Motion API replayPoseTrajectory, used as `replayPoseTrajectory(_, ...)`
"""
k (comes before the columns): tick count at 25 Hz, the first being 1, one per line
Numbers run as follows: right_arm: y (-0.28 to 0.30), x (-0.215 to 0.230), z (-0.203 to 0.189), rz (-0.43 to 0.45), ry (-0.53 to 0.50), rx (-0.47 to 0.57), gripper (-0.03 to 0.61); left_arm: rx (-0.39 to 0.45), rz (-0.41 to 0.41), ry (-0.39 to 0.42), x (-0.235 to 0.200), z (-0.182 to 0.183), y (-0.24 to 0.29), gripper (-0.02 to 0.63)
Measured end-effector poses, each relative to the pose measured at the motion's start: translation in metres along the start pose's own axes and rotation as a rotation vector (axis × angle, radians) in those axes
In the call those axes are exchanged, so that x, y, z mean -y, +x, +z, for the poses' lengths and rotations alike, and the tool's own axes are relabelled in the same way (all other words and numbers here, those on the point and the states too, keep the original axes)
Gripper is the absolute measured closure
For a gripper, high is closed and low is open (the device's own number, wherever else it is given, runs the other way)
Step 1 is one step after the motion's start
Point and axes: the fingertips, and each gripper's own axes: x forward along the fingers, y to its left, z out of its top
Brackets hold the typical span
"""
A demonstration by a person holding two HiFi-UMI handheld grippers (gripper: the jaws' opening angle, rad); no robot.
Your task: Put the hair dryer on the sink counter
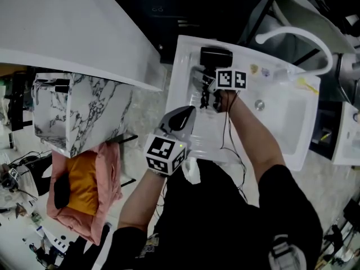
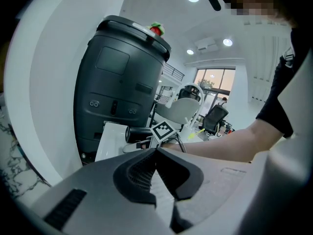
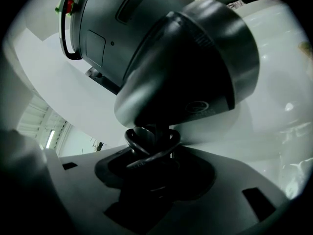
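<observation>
R gripper (image 1: 209,89) is clamped on the hair dryer (image 1: 216,57), low on the handle, w/ loops of cord (image 3: 151,143) bunched between the jaws. The dryer's over the far corner of the sink counter (image 1: 188,55), beside the basin (image 1: 281,117). Can't tell if it's touching down, the view's too steep. L gripper (image 1: 179,120) hangs nearer the body, jaws together, nothing in them. Handling, I'd say: hard plastic shell, smooth so prob. slippery, top-heavy w/ that fat barrel. Handle's the right hold. Loose cord could drag it off the rim.
</observation>
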Motion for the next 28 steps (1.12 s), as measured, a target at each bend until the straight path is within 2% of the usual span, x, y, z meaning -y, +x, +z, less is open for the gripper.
replayPoseTrajectory(9, 0.001, 0.001, -0.001, -0.032, 0.0, 0.019, 0.346, 0.003, 0.002, 0.002, 0.003, 0.002, -0.009, 0.614)
replayPoseTrajectory(16, -0.009, 0.0, -0.003, -0.115, -0.032, 0.041, 0.233, 0.026, 0.001, 0.002, 0.005, 0.003, -0.027, 0.614)
replayPoseTrajectory(24, -0.054, 0.0, -0.005, -0.213, -0.05, 0.109, 0.222, 0.064, -0.034, 0.004, 0.011, 0.005, -0.057, 0.614)
replayPoseTrajectory(28, -0.089, -0.019, -0.011, -0.22, -0.045, 0.184, 0.224, 0.08, -0.078, -0.005, 0.018, 0.006, -0.082, 0.614)
